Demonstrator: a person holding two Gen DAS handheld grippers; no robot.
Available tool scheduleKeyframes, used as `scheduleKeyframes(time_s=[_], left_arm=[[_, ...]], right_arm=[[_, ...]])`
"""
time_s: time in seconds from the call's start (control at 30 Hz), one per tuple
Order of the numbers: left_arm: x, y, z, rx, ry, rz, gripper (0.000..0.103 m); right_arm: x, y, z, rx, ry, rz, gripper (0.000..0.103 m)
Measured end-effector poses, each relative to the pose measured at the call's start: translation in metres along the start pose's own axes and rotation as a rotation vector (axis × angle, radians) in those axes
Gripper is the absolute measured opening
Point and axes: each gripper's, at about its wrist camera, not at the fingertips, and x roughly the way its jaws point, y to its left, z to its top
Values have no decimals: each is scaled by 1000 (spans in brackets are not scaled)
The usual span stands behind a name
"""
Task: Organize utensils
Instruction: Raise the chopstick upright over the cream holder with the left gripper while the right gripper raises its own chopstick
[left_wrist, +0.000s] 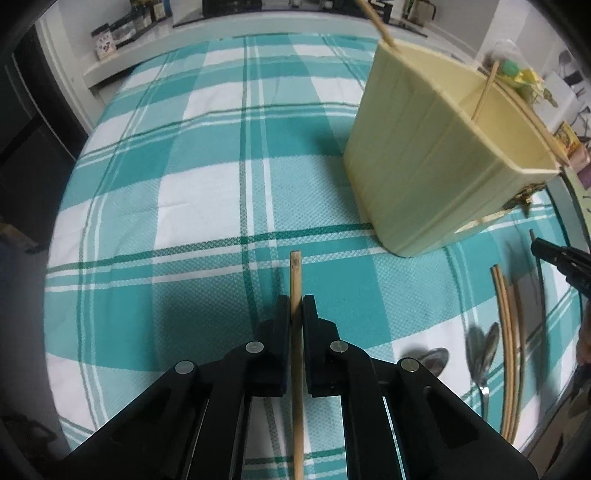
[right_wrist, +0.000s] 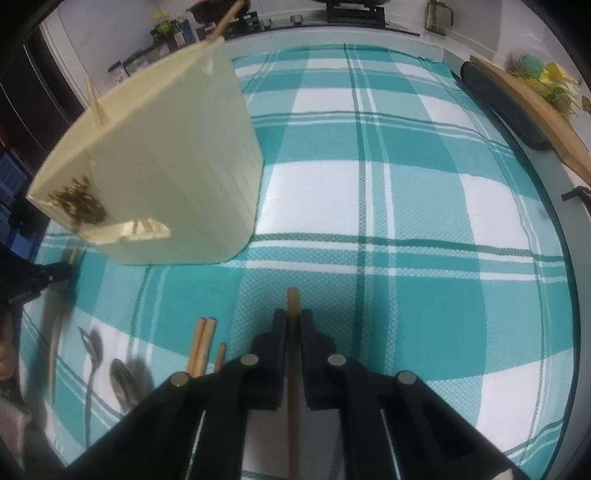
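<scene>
My left gripper is shut on a thin wooden chopstick that pokes out ahead of its fingertips over the teal checked cloth. My right gripper is shut on another wooden chopstick. A cream utensil holder stands ahead and to the right in the left wrist view, and the same holder is ahead and to the left in the right wrist view, with chopsticks sticking out of its top. Loose chopsticks and metal spoons lie on the cloth between the two grippers.
A teal and white checked cloth covers the table. A wooden board with a dark edge lies at the far right. Bottles and jars line a shelf behind the table. The other gripper's black tip shows at the right edge.
</scene>
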Motion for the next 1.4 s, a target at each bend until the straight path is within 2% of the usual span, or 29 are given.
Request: scheduleKeyframes(time_s=[0.2,0.43,0.67,0.87,1.0,1.1,1.23,1.4], left_arm=[[-97,3,-18,-11,-212,-105,5],[-183,8,-47,-54,-429,-190,5],[-245,3,-53,-79,-581,-234,5],[-296,-12,-19,-61,-727,-248,5],[-304,-26,17,-43,-776,-254,5],[-297,-38,46,-32,-792,-226,5],[-272,-46,83,-41,-770,-206,5],[-222,-49,114,-69,-687,-187,4]], right_arm=[[-91,11,-13,-30,-195,112,7],[-202,29,-48,-85,-471,171,7],[-255,43,-62,-111,-660,125,7],[-287,55,-37,-108,-754,118,7],[-305,70,0,-141,-798,109,7],[-307,84,30,-163,-803,107,7],[-302,100,64,-190,-816,83,7],[-270,109,95,-220,-809,61,7]])
